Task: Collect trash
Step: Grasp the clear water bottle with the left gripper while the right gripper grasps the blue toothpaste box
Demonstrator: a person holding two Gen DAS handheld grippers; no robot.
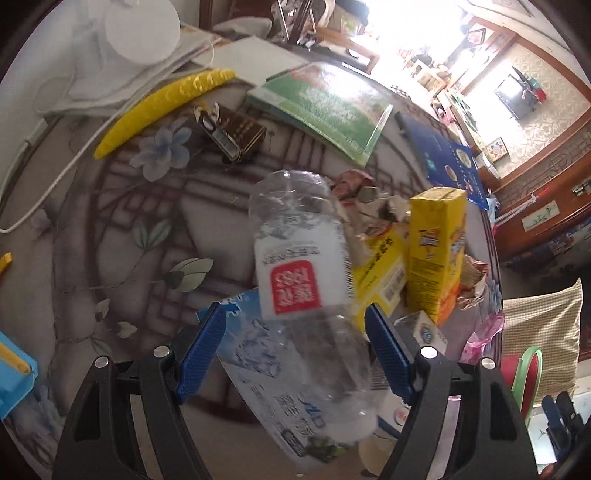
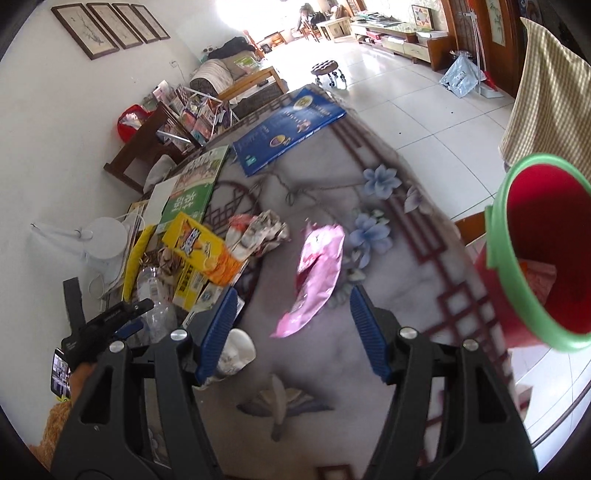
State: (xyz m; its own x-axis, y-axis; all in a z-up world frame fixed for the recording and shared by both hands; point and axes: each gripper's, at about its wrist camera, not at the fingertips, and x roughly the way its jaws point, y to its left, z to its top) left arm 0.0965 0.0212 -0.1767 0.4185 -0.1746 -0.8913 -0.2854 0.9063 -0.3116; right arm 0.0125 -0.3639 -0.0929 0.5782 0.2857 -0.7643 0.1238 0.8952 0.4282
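Observation:
My left gripper (image 1: 295, 317) is open, its blue pads on either side of a clear plastic bottle (image 1: 303, 266) with a white and red label, not touching it. The bottle lies over a pale blue wrapper (image 1: 258, 350). Beside it are a yellow carton (image 1: 436, 254), a flattened yellow box (image 1: 380, 273) and crumpled paper (image 1: 362, 195). My right gripper (image 2: 291, 314) is open and empty, just short of a pink wrapper (image 2: 317, 273) on the tablecloth. A red bin with a green rim (image 2: 543, 258) stands at the table's right edge. The left gripper also shows in the right wrist view (image 2: 122, 317).
A green book (image 1: 328, 103), a blue book (image 1: 443, 158), a dark box (image 1: 236, 136), a yellow tool (image 1: 162, 103) and a white lamp base (image 1: 140, 29) lie at the back. A white cup (image 2: 236, 350) sits near my right gripper. A checked cushion (image 2: 543, 88) is beyond the bin.

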